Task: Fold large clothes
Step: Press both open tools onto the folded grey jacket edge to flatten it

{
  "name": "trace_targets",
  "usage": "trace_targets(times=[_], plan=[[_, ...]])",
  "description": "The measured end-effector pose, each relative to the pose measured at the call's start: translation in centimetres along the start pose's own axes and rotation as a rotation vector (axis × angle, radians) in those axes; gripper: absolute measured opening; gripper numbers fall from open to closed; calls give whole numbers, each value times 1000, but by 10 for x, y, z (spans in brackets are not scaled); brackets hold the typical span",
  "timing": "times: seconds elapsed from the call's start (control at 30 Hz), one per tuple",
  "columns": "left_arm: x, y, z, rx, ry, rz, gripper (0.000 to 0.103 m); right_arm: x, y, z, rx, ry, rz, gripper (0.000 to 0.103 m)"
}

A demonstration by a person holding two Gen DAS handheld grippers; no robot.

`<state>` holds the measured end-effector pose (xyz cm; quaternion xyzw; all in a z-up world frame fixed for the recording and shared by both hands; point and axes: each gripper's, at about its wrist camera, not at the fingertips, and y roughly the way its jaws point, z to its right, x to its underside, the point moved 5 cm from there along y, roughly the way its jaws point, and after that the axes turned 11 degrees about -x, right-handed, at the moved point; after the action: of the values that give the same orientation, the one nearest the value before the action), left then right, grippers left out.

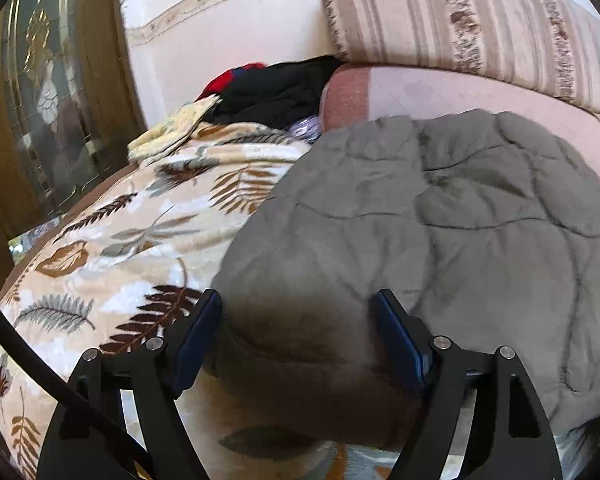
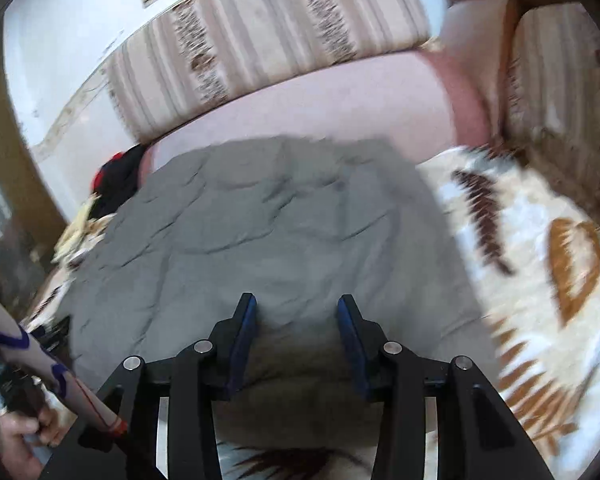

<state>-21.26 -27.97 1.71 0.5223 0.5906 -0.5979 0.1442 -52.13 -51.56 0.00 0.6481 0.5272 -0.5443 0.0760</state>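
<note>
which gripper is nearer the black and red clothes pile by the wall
Left. The left gripper straddles the grey quilted garment's near edge on the side toward the black and red clothes pile; the right gripper straddles the same edge farther from it.

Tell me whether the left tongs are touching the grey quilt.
Touching. The left wrist view shows the left tongs with both blue pads pressed against a bunched fold of the grey quilt.
</note>
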Motion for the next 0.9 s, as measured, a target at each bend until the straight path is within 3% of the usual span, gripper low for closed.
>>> trace_targets(times=[0.07,0.27,0.9], plan=[[2,-3,9,13,31,8,78,1,2,14,48,25,-2,46],[7,2,17,-1,65,5,78,16,25,19,63,26,-86,48],[9,2,17,-11,71,21,78,16,19,9,102,-40,-85,52]])
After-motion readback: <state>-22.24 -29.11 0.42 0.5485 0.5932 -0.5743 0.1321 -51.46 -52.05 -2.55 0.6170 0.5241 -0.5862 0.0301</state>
